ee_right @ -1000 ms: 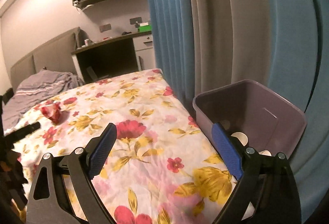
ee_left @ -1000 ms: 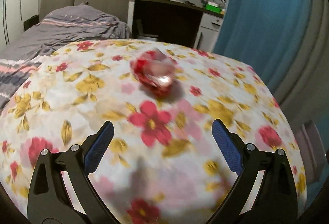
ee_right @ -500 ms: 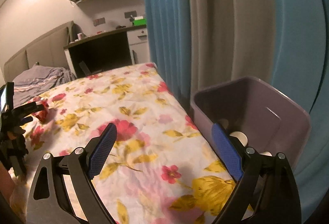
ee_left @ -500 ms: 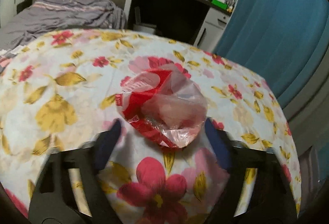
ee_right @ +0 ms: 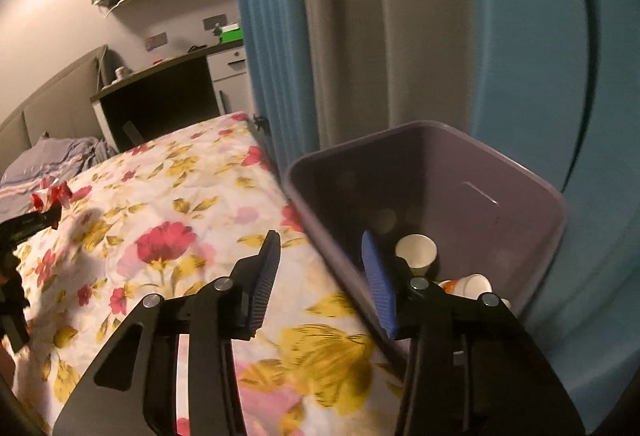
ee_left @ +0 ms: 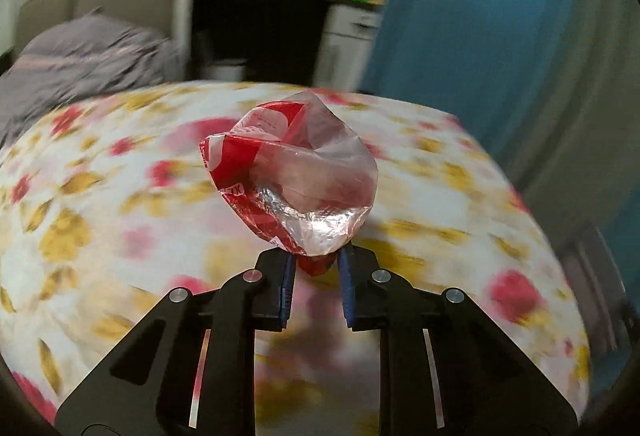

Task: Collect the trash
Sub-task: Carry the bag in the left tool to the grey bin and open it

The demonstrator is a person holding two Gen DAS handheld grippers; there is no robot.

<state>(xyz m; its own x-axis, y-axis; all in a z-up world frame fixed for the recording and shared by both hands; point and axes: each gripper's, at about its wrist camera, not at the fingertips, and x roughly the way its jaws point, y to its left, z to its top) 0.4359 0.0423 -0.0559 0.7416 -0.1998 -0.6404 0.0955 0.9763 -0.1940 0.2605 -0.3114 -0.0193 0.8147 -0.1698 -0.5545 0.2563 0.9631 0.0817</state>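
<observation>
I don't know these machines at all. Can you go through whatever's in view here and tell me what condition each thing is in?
Left claw: closed on the wrapper's bottom edge.
Red and clear wrapper: crumpled, pinched, raised off the bedspread.
Right claw: open, astride the bin's near wall, gripping nothing.
Purple bin: upright beside the bed, partly filled.
Paper cups: lying inside the bin.
Floral bedspread: spread out, wrinkled.

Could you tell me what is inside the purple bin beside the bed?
The purple bin holds white paper cups; the right gripper hides part of its bottom.

Only unreadable print on the red wrapper (ee_left: 256,155)
</observation>
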